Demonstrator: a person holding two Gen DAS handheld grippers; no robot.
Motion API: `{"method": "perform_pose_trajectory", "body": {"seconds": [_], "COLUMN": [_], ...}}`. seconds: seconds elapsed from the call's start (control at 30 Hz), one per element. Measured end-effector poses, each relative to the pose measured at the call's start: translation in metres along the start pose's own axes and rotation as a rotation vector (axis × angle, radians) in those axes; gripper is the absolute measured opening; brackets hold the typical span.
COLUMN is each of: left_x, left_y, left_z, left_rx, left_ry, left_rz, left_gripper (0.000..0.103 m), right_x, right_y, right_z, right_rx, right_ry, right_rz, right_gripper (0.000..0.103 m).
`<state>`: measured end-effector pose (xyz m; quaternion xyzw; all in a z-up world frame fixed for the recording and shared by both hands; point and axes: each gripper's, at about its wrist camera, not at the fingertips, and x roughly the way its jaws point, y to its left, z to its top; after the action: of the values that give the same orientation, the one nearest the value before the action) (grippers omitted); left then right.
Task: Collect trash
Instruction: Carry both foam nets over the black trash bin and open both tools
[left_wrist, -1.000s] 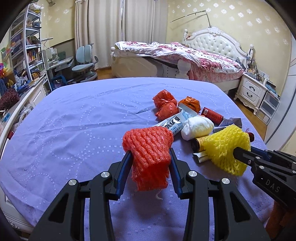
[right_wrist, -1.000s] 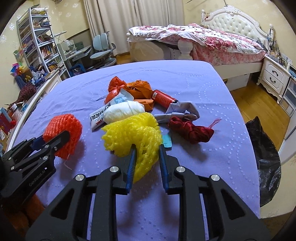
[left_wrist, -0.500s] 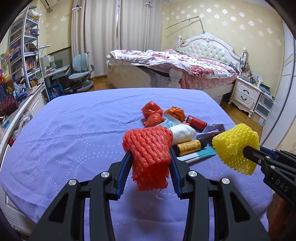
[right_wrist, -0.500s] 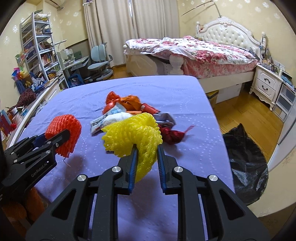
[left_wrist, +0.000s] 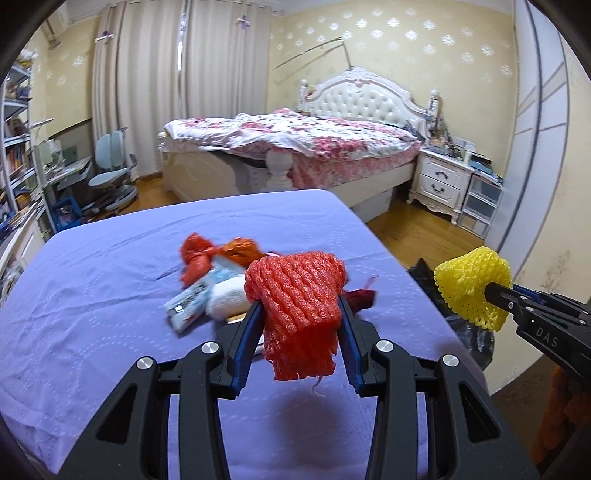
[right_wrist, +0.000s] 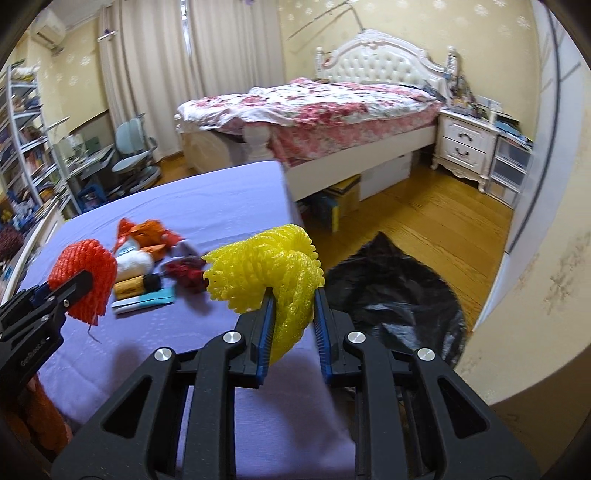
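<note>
Grippers are both clamping: left gripper (left_wrist: 300, 314) is squeezing the red foam fruit net (left_wrist: 297, 295) at frame centre, right gripper (right_wrist: 291, 306) is pinching the yellow foam fruit net (right_wrist: 269, 266) beside the crumpled black plastic trash bag (right_wrist: 399, 291) at lower right.

White letters "DAS" stand on the black plastic right gripper (left_wrist: 491, 291) body, just behind the yellow foam net (left_wrist: 471, 288) it grips.

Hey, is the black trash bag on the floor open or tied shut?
Open: the black trash bag lies spread on the floor beside the purple-covered table, mouth gaping, no knot visible.
</note>
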<state>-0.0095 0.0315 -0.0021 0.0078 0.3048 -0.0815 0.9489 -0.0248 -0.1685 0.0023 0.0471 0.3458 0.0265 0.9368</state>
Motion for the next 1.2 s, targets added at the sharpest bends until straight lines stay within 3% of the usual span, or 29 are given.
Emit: {"method": "perform_pose_trajectory", "body": {"seconds": [0.27,0.6,1.2], "left_x": [0.037,0.081,0.110], "left_y": [-0.055,-0.112,-0.148], "left_z": [0.008,0.013,0.015], "left_rx": [0.052,0.128,0.201], "left_ry": [0.042,0.097,0.128], "left_rz": [-0.094,-0.145,-0.129], "left_gripper": [0.041,0.041,0.044], "right_x": [0.012,0.041,0.069], "right_y": [-0.048,-0.103,-0.136], "right_z": [-0.002,-0.010,-0.010], "right_rx": [0.051,0.129,0.189], "right_ry": [-0.005,0.051,0.093], "right_rz": [-0.099,-0.156,-0.175], "right_gripper": [0.020,0.021,0.026]}}
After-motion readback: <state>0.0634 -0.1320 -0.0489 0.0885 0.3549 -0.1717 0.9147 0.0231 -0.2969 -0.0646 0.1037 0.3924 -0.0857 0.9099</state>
